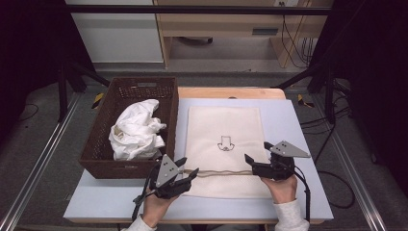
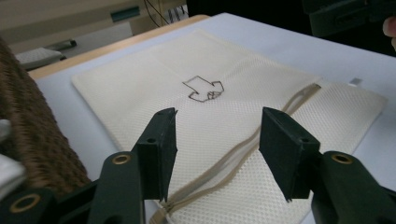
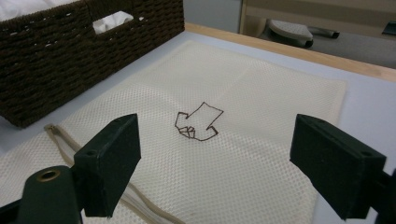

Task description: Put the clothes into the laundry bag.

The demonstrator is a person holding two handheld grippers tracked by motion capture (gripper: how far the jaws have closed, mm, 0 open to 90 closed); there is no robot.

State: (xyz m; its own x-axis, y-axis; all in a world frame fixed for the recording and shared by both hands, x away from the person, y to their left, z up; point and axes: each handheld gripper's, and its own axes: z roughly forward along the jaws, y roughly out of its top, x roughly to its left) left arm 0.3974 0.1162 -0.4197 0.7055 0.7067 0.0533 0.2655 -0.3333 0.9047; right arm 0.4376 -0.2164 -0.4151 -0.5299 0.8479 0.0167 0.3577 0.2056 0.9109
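Left gripper fingers half open and right gripper fingers wide, both empty; bring each low onto the mesh bag zipper between them.

Pale blue-grey tabletop with a light wooden edge at the far side. Grey carpeted floor around it, crossed by metal rails on either side. Beyond, a light wood desk and a white cabinet. Black cables hanging at right. Dark curtains flanking both sides.
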